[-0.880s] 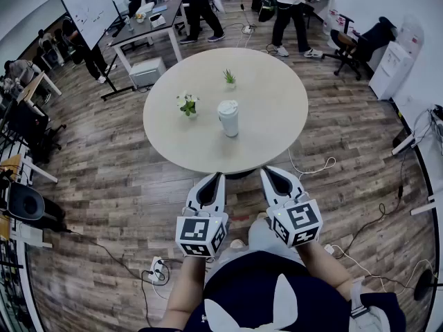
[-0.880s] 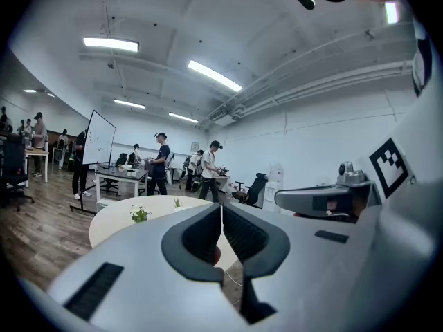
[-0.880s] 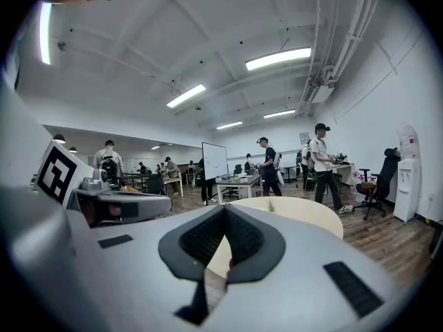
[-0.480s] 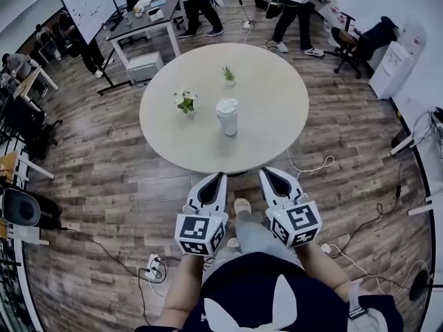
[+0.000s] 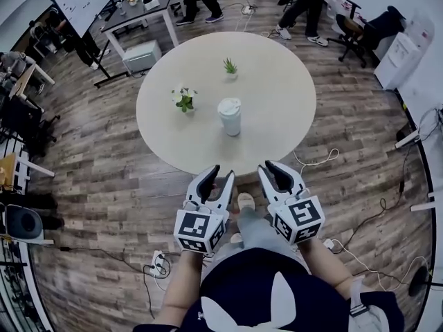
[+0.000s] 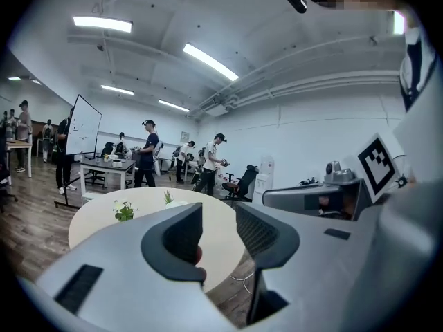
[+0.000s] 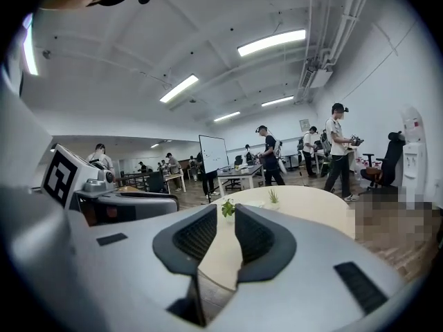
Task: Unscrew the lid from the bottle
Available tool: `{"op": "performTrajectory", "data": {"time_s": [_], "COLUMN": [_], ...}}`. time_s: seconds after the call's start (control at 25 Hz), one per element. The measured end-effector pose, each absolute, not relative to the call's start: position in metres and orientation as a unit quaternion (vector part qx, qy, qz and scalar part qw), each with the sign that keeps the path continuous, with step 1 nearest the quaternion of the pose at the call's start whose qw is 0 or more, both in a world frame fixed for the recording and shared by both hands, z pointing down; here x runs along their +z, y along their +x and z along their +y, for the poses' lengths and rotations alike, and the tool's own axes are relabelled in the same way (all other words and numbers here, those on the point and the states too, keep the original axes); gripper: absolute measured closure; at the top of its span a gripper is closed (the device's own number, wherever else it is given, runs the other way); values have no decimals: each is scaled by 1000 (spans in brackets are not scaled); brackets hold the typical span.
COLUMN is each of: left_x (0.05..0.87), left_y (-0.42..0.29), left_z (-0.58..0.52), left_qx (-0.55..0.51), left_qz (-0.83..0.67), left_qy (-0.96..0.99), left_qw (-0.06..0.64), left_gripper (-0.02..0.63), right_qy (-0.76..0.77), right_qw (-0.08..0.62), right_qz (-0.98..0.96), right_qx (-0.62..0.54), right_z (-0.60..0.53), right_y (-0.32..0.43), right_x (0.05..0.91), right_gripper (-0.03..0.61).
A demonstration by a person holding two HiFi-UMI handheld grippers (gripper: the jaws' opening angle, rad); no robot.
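Currently at approach. Bottle (image 5: 229,120) upright mid-bench (image 5: 277,95), lid (image 5: 228,106) on, well ahead of both grippers. Left gripper (image 5: 221,173) jaws partly open, empty; right gripper (image 5: 272,167) jaws barely apart, empty. Next: reach in, clamp body, widen right for lid.

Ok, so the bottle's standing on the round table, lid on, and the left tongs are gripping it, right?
Not quite. The left tongs grip nothing: the head view shows them open and well clear of the bottle. The bottle does stand on the round table, lid on.
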State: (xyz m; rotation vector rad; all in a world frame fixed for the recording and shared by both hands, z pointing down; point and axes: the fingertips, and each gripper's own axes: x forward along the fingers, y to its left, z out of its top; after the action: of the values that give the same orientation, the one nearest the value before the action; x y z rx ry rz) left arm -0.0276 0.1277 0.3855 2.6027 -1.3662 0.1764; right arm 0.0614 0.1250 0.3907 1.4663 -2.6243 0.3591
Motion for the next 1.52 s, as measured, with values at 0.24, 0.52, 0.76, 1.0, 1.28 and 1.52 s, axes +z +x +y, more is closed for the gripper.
{"op": "performTrajectory", "data": {"time_s": [0.24, 0.52, 0.76, 1.0, 1.28, 1.52], "left_x": [395, 415, 439, 473, 511, 542], "left_y": [-38, -49, -55, -48, -42, -35], "left_z": [83, 37, 0, -28, -59, -80], "left_qx": [95, 127, 150, 176, 194, 220], "left_qz": [-456, -452, -452, -450, -457, -457], "left_qy": [880, 878, 872, 866, 855, 846], "left_qw": [88, 96, 112, 131, 151, 162], "left_gripper": [353, 320, 304, 299, 299, 299], "right_qy": [460, 449, 431, 415, 380, 353], "right_qw": [64, 81, 103, 135, 180, 221], "right_qz": [-876, -878, -883, -885, -891, -895], "right_qx": [130, 144, 153, 163, 172, 161], "right_z": [81, 26, -15, -48, -81, -105], "right_y": [45, 38, 30, 28, 19, 5], "right_x": [391, 399, 410, 431, 460, 480], "right_gripper": [368, 327, 291, 241, 207, 178]}}
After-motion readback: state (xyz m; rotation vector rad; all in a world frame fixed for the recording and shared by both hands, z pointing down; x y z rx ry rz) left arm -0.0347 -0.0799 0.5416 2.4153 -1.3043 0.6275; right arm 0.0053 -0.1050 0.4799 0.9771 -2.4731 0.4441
